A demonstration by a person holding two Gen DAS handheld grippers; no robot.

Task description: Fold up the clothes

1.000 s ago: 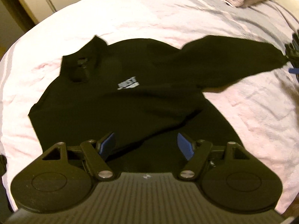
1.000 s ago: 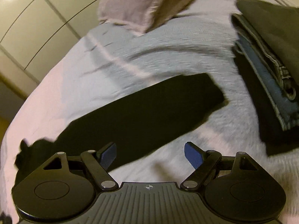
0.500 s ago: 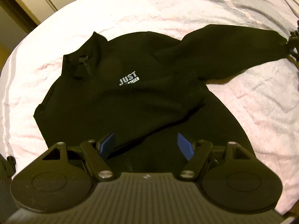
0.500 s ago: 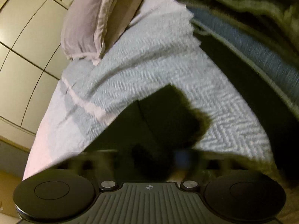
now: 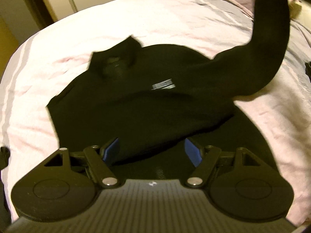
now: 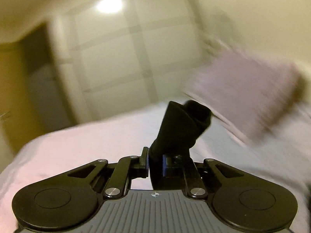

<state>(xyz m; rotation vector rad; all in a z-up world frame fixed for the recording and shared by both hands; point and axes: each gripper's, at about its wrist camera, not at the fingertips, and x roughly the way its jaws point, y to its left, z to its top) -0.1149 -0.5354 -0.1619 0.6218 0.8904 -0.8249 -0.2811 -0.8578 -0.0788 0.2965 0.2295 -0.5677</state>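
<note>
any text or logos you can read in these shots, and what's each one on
Nothing can be read.
White chest print on the black sweatshirt: motion blur smears it into pale streaks, illegible.
Small round crosshair mark on the left gripper body and the right gripper body: a symbol, not text.

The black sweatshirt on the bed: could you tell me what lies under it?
The black sweatshirt lies on the pink bedspread; its raised sleeve is clamped in the right gripper. Anything beneath is hidden.
</note>
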